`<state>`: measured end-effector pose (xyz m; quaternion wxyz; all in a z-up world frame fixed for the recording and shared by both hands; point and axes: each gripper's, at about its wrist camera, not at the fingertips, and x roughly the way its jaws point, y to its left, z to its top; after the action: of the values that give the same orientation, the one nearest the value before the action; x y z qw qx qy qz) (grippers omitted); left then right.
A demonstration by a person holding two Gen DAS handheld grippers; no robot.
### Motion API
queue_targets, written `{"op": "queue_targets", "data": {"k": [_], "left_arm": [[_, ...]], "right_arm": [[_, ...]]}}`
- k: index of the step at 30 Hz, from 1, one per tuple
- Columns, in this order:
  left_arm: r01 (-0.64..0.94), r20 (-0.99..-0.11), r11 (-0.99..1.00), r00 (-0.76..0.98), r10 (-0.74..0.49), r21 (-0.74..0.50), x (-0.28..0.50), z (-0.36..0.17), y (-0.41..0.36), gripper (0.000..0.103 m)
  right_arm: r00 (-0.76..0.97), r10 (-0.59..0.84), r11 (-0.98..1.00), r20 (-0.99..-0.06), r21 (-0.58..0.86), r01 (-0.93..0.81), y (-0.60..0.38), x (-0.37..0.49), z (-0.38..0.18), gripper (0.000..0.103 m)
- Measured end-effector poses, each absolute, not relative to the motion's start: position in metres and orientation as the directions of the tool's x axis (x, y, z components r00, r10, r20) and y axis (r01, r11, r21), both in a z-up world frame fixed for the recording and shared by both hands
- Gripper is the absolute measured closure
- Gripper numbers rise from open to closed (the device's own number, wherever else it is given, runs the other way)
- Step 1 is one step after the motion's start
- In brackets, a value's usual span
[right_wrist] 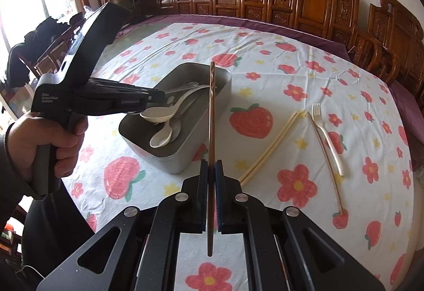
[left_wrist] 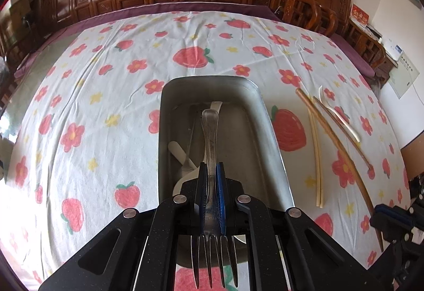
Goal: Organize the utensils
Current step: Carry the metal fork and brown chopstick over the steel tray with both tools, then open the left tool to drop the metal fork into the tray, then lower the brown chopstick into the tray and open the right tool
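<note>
Left fingers (left_wrist: 211,171) closed on metal fork (left_wrist: 210,131) above grey tray (left_wrist: 265,131) at centre, right fingers (right_wrist: 211,169) closed on brown chopstick (right_wrist: 211,118), white fork (right_wrist: 327,137) on table (right_wrist: 291,57) at right

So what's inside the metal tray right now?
The tray holds white spoons, at least three, stacked. The left gripper hides part of the pile, so the exact count and anything beneath are unclear.

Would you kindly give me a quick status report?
Left tool shut on metal fork, over tray. Right tool shut on brown chopstick. Nothing blocking the tray.
</note>
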<state>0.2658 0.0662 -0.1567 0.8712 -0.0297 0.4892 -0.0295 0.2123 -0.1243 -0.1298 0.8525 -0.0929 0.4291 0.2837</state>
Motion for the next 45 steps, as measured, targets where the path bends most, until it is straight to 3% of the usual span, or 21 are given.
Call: {"op": "queue_targets", "data": {"k": [15,17,22,32,37,45], "left_arm": [[0.020,-0.837,0.994,0.538,-0.102,-0.108,0.267,-0.154,0.084,0.094],[0.020,-0.830,0.994,0.549,-0.101,-0.107,0.263,-0.151,0.088,0.085],[0.029,-0.814,0.995,0.574,-0.092,-0.092,0.246,-0.140,0.095,0.083],[0.022,-0.784,0.996,0.615,-0.078,-0.082,0.214,-0.132,0.116,0.057],[0.014,-0.777,0.996,0.625,-0.075,-0.086,0.212,-0.130,0.124,0.050],[-0.020,-0.758,0.996,0.651,-0.049,-0.082,0.211,-0.126,0.136,0.027]], "right_arm": [[0.457,0.392,0.820,-0.798,0.077,-0.568,-0.107,0.216,-0.132,0.097],[0.457,0.395,0.818,-0.797,0.078,-0.570,-0.101,0.217,-0.132,0.097],[0.453,0.405,0.813,-0.794,0.086,-0.577,-0.085,0.220,-0.133,0.097],[0.427,0.438,0.825,-0.791,0.165,-0.540,-0.055,0.242,-0.142,0.097],[0.414,0.441,0.841,-0.796,0.207,-0.499,-0.047,0.256,-0.149,0.097],[0.416,0.427,0.849,-0.803,0.199,-0.489,-0.032,0.271,-0.157,0.097]]}}
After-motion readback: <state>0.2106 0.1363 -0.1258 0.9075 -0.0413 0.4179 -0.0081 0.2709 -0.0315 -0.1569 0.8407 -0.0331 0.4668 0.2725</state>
